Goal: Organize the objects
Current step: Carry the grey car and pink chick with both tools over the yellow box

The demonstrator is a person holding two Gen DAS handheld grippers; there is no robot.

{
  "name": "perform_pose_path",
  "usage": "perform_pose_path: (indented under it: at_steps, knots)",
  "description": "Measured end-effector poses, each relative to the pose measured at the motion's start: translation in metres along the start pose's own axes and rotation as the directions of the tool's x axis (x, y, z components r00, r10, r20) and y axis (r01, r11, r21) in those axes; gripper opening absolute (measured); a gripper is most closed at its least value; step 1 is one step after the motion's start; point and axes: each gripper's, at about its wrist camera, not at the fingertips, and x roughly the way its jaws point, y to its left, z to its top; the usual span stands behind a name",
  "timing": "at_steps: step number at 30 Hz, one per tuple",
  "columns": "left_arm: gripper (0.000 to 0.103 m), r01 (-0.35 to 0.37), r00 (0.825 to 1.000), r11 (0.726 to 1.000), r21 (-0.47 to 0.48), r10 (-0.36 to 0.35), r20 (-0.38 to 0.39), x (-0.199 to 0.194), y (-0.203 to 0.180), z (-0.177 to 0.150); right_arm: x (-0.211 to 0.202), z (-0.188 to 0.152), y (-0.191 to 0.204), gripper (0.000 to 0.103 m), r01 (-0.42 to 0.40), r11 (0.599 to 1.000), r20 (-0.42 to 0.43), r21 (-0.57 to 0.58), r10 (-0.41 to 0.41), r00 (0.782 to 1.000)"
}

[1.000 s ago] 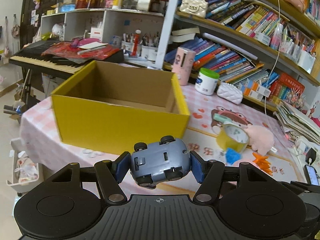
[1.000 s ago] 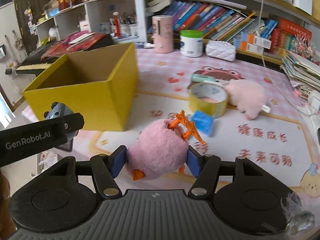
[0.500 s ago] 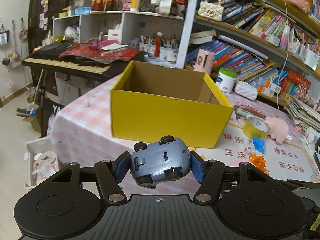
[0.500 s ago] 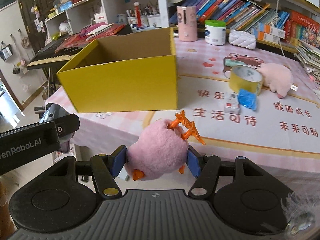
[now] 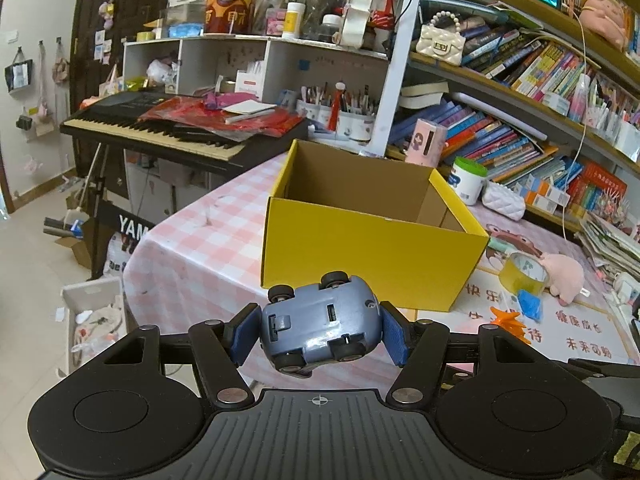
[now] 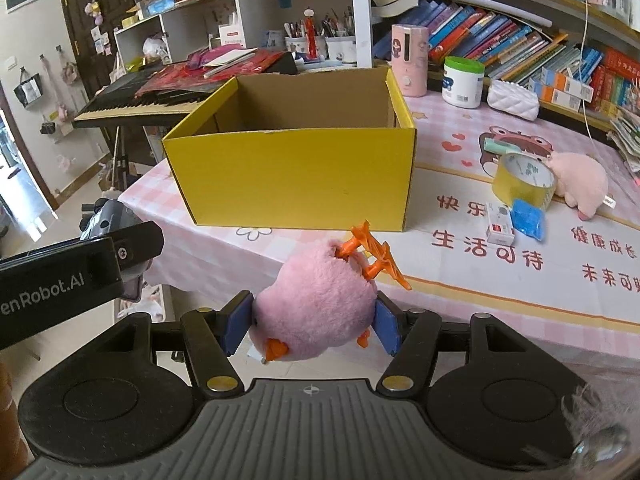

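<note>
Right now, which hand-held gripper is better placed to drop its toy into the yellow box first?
Probably the right hand-held gripper: its pink plush faces the yellow box squarely, while the left one's blue toy car sits off its corner.

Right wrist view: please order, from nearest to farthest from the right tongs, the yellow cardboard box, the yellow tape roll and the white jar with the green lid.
1. Yellow cardboard box, ahead, slightly left.
2. Yellow tape roll, right of the box, beside the pink plush.
3. White jar with green lid, far back near the bookshelf.
</note>
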Motion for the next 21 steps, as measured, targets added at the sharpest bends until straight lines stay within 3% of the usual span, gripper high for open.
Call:
perform_pose_path:
  at_steps: [5,9,16,21]
  knots:
    - [0.062,0.015,1.0,1.0,0.006,-0.015,0.006,0.004,-0.001,0.003,0.0,0.004,0.001,0.061,0.029,1.0,0.022,-0.007,-0.029,0.999]
    - [0.062,0.033,0.998,0.999,0.023,-0.034,0.045,0.007,-0.005,0.013,-0.004,0.014,-0.003,0.061,0.068,0.998,0.088,-0.01,-0.067,0.994]
    - [0.062,0.055,0.985,0.996,0.067,-0.065,0.158,0.019,-0.018,0.051,-0.001,0.052,-0.01,0.061,0.107,0.994,0.227,-0.037,-0.096,0.969]
    - [0.062,0.044,0.979,0.997,0.068,-0.057,0.195,0.038,-0.024,0.075,0.015,0.087,-0.012,0.061,0.119,0.99,0.296,-0.08,-0.09,0.951]
